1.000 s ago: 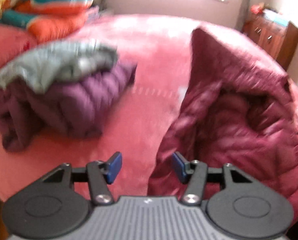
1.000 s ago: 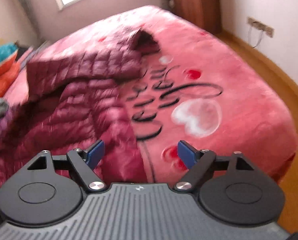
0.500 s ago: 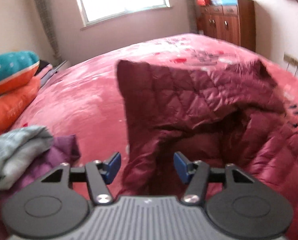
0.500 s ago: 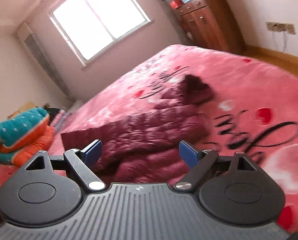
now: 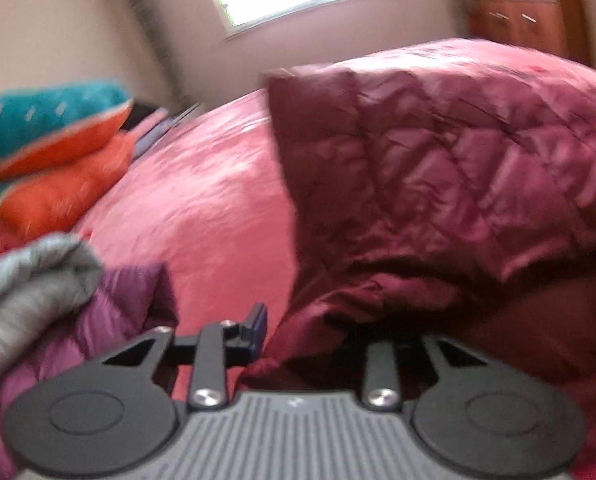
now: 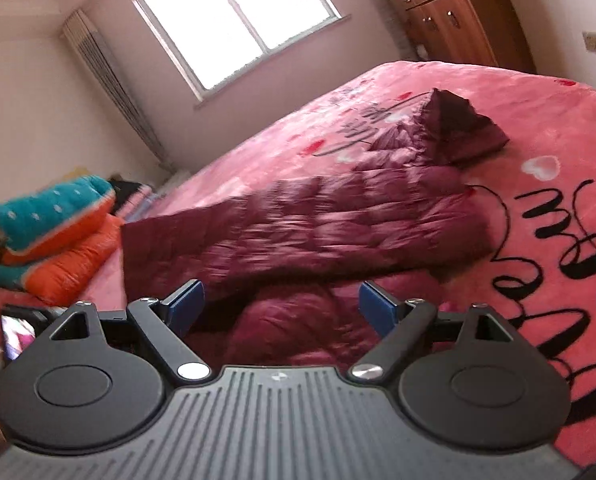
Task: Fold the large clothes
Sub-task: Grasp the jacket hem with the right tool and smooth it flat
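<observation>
Maroon quilted jacket part-folded mid-bed, more folds to go, left gripper just closing onto its near hem, right gripper wide open, empty.

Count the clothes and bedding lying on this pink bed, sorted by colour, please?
Maroon quilted jacket: 1
Purple puffy jacket: 1
Grey garment, on the purple one: 1
Teal and orange folded quilts: 2
Total: 5
</observation>
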The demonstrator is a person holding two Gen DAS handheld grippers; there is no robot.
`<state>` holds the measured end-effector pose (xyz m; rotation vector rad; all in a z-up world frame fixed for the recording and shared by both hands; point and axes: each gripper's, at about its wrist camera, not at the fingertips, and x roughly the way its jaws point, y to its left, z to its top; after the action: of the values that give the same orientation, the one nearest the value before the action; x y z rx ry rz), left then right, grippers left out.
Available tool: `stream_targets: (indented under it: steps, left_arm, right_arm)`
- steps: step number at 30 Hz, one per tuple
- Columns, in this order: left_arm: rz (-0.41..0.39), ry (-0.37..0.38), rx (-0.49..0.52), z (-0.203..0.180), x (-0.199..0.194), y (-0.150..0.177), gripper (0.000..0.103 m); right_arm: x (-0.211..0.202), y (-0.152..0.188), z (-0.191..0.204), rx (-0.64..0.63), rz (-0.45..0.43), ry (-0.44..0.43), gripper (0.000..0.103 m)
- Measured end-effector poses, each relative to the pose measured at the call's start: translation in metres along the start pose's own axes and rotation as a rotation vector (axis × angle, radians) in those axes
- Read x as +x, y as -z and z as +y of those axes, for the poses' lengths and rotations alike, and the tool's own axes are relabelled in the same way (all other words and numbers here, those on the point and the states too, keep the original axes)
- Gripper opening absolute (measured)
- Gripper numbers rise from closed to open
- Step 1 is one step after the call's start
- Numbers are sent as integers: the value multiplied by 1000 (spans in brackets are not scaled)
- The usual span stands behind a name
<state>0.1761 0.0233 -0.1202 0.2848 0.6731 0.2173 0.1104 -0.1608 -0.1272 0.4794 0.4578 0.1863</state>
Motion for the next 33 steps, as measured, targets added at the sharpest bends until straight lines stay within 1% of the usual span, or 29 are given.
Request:
stream_targets:
  steps: [1,3,8,10,11,15,19,21,24,26,28,30,33]
  left_arm:
    - [8,-20,-35,8,5,1,31]
    - [21,-56,-75,24,13,4,31]
    - [85,-131,-160,64,31,22,36]
    - [108,-134,-175,74,34,32,42]
    - [113,-132,-180,78,32,38,44]
    - [94,-132,-166,85,20,47,50]
    - [91,-132,-183,97,13,55,51]
    - [86,-135,-165,98,8,61,50]
    - [83,-112,-160,100,-7,64,47]
    - [64,-104,-149,100,-22,61,44]
    - [33,-81,-131,101,-37,57,44]
    - [16,-37,-135,99,-54,53,44]
    - [-29,48,-119,91,-79,45,44]
  right_arm:
    - [3,3,0,-21,5,25,103]
    - [9,9,-2,-58,30,58,103]
    - [18,17,-4,-96,85,90,103]
    - [27,23,-7,-107,108,111,103]
    - [29,24,-7,-113,119,126,103]
    - [36,25,-9,-108,140,150,103]
    - [36,27,-11,-117,151,157,103]
    - [32,25,-11,-104,156,151,103]
    - [24,14,-17,-55,132,151,103]
    - [21,4,-23,-27,113,166,103]
    - [18,-10,-32,26,90,152,103]
    - [19,-26,-40,76,64,130,103]
    - [30,-47,-48,113,41,80,103]
